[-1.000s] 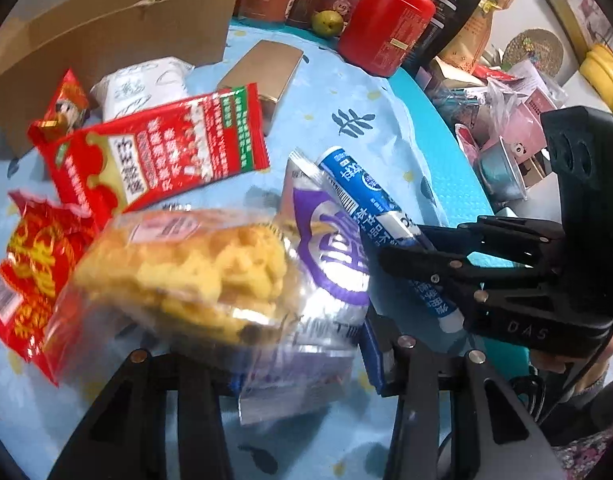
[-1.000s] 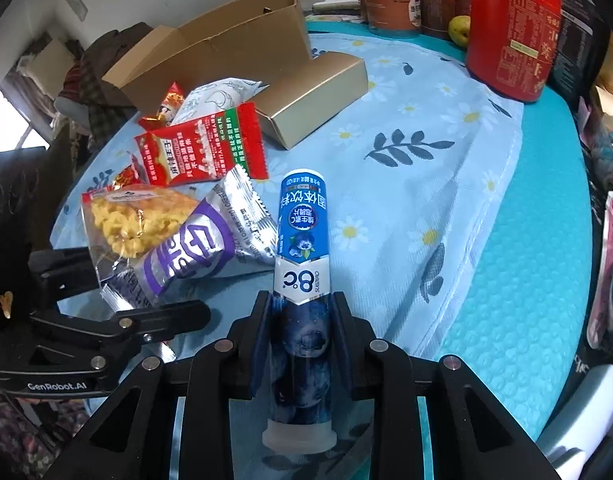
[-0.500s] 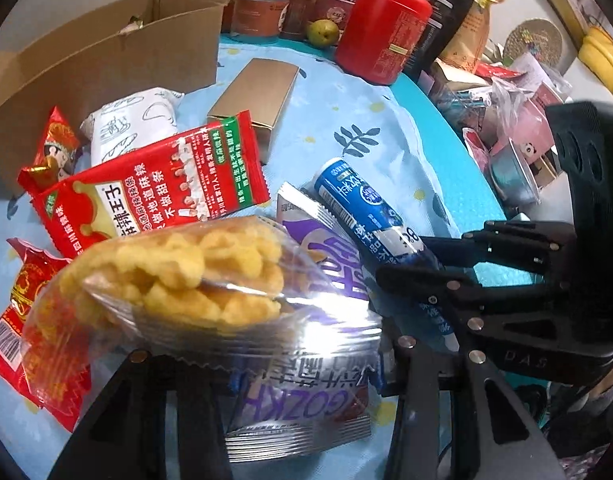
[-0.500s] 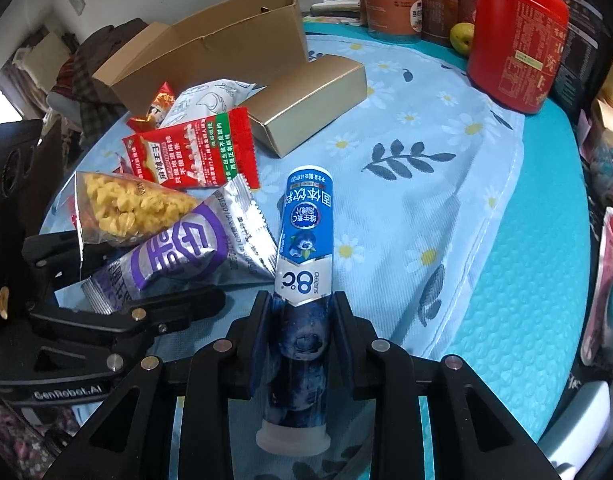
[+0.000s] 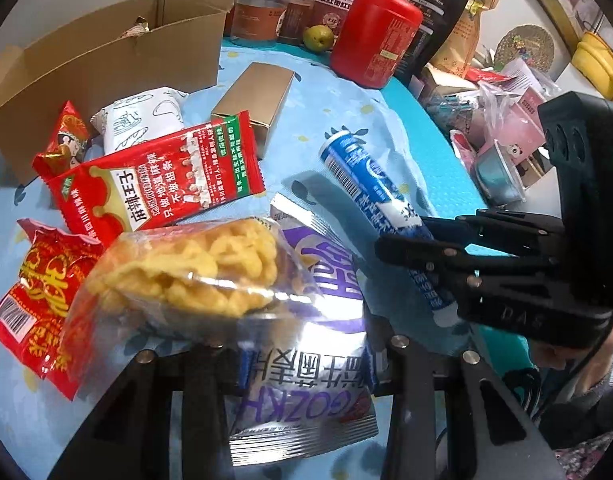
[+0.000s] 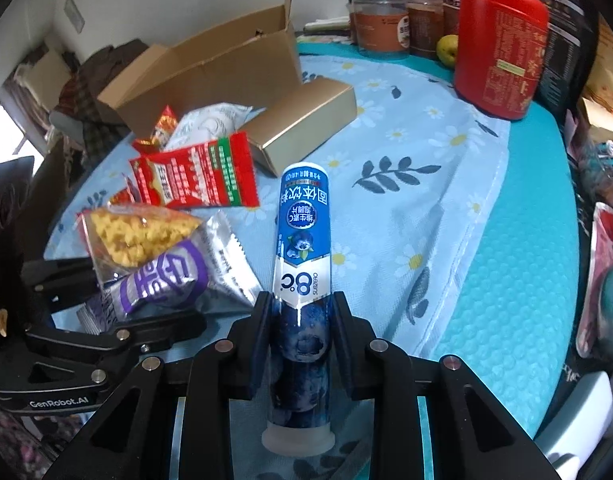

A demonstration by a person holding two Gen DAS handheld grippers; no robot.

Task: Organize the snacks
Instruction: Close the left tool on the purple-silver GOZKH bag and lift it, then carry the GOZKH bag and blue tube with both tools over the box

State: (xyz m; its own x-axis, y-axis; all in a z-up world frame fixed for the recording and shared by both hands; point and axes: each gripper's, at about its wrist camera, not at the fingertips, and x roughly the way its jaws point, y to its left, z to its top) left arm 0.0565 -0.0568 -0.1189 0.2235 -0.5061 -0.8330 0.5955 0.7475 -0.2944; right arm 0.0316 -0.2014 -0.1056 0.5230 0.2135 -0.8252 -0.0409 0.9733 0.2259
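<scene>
- Right gripper (image 6: 302, 312): clamped on 1 blue tube (image 6: 302, 240), tube pointing to 12 o'clock, raised off the cloth.
- Left gripper (image 5: 302, 364): jaws closing on 1 silver-purple snack bag (image 5: 306, 360) with yellow puffs; bag sits between the fingers, at 9 o'clock of the tube in the right wrist view.
- Red packets: 3 – large one (image 5: 154, 184) at 11 o'clock of the bag, small one (image 5: 64, 140) by the carton, one (image 5: 38, 292) at 9 o'clock.
- 1 white packet (image 5: 142, 120), 1 gold box (image 5: 254, 100).
- 1 open cardboard carton (image 5: 106, 64) at 11 o'clock.
- 1 red canister (image 5: 374, 40), 1 green fruit (image 5: 317, 38) at 12 o'clock.
</scene>
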